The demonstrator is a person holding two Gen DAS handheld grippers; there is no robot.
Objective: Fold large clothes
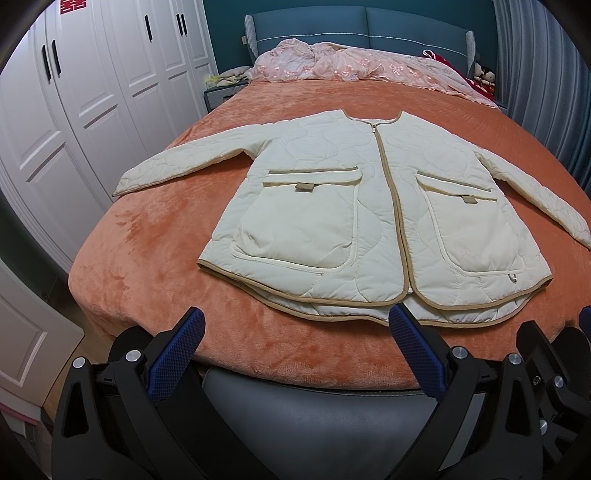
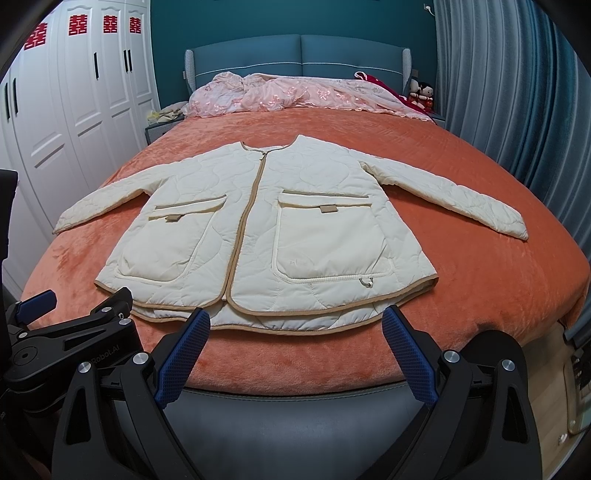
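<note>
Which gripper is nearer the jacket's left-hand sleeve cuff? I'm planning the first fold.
Left. The left gripper sits before the hem, toward that sleeve cuff; the right gripper sits further right.

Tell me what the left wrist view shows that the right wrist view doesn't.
Only the left wrist view: one red paper cutting on the wardrobe, and the right gripper's edge at far right.

Only the right wrist view: four red cuttings, and the floor beside the bed.

Both: the cream quilted jacket spread flat, zipped, on the orange blanket; each view's own gripper open, holding nothing.
</note>
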